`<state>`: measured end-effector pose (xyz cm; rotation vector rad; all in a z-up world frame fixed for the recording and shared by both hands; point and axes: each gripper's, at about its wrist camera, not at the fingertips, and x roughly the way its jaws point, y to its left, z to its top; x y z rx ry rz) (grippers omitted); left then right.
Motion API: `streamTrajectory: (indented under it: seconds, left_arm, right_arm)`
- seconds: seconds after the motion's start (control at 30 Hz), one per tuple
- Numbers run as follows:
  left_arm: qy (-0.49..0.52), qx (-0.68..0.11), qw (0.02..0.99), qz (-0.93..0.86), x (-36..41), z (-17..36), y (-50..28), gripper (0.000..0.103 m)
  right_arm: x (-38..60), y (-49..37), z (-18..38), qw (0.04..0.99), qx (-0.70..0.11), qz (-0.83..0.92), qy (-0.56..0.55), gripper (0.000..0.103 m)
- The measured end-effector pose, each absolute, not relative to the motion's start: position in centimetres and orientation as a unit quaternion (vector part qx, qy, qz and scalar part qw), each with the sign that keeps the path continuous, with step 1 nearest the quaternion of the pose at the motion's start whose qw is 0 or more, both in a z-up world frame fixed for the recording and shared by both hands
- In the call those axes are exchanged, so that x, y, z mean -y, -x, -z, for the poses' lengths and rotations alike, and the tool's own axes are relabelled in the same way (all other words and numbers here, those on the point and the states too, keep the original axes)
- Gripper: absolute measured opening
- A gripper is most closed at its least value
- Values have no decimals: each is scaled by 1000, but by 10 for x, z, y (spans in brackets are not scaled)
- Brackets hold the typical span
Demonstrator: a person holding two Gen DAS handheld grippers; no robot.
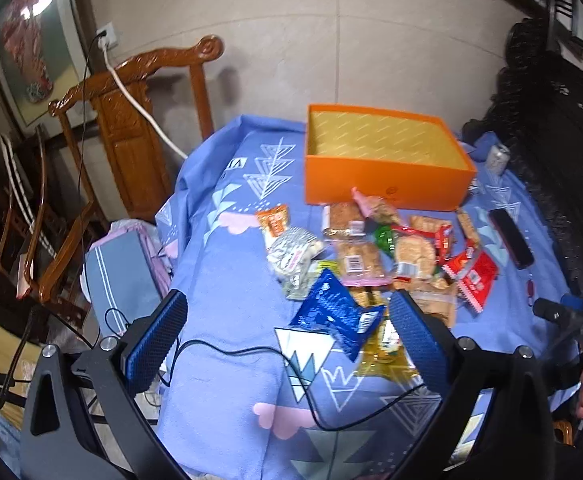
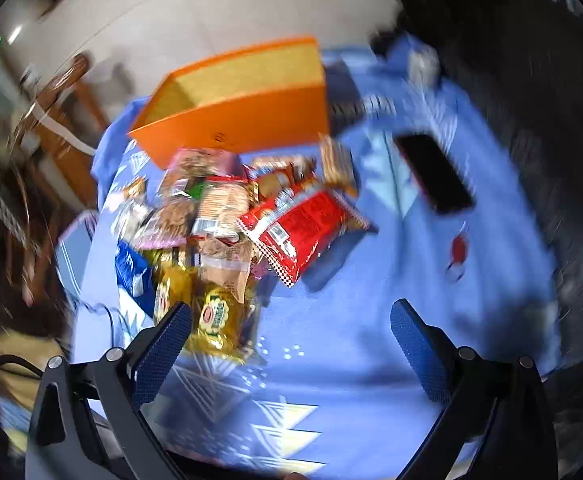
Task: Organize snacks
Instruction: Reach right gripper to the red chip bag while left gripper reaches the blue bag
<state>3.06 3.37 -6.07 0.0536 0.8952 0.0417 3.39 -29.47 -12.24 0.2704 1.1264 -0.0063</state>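
An open orange box (image 1: 387, 178) stands at the back of a table covered with a blue patterned cloth (image 1: 231, 280); it looks empty inside. In front of it lies a pile of wrapped snacks (image 1: 375, 252), with a blue packet (image 1: 333, 312) and a yellow packet (image 1: 387, 354) nearest me. My left gripper (image 1: 287, 344) hovers open above the cloth, the blue packet between its fingers' line of sight. The right wrist view is blurred: the orange box (image 2: 243, 112), a red packet (image 2: 303, 232) and a yellow packet (image 2: 211, 316) show. My right gripper (image 2: 291, 352) is open and holds nothing.
A black phone (image 1: 511, 238) lies right of the pile, also seen as a phone (image 2: 435, 174). A small red keyring (image 2: 459, 250) lies on the cloth. A black cable (image 1: 251, 350) crosses the cloth. A carved wooden chair (image 1: 131, 132) stands left; dark carved furniture (image 1: 563, 152) stands right.
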Motion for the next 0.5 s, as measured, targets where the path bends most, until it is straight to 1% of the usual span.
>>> streamTrajectory:
  seconds: [0.07, 0.3, 0.5]
  left_arm:
    - [-25, -435, 900, -24, -39, 64, -37, 99]
    - [-36, -431, 901, -24, -42, 68, -66, 99]
    - [-34, -454, 890, -31, -52, 87, -91, 99]
  right_arm:
    - [301, -50, 139, 824, -540, 9, -170, 100]
    - [303, -110, 187, 795, -550, 70, -247, 100]
    - [311, -139, 226, 745, -577, 118, -313, 100]
